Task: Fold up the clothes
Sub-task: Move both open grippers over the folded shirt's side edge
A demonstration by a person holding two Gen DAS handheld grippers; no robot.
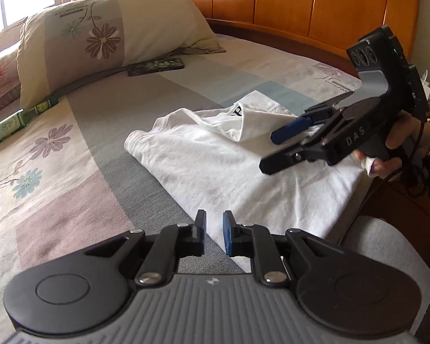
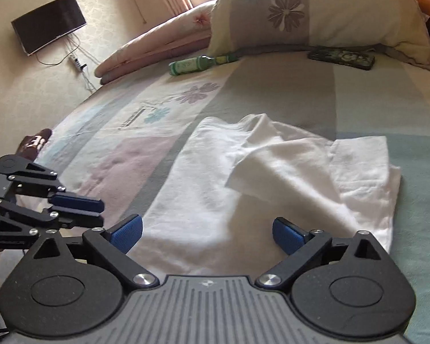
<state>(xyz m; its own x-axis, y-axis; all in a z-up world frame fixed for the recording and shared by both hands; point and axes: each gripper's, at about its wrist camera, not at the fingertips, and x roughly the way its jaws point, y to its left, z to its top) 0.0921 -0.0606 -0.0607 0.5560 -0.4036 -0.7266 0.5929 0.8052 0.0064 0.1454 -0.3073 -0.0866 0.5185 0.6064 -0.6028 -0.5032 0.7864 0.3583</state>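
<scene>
white shirt (image 2: 215, 189) lies partly folded on the bed sheet (image 2: 272, 94), near the bed's edge, one flap turned over its middle. right gripper (image 2: 207, 230) hovers above the shirt's near hem, fingers spread wide, holding nothing. left gripper (image 1: 214, 233) sits off the shirt's edge, pads nearly pressed together with a thin gap, empty. a pillow (image 1: 100, 37), green bottle (image 1: 17, 121) and dark case (image 1: 156, 66) lie well apart from it.
</scene>
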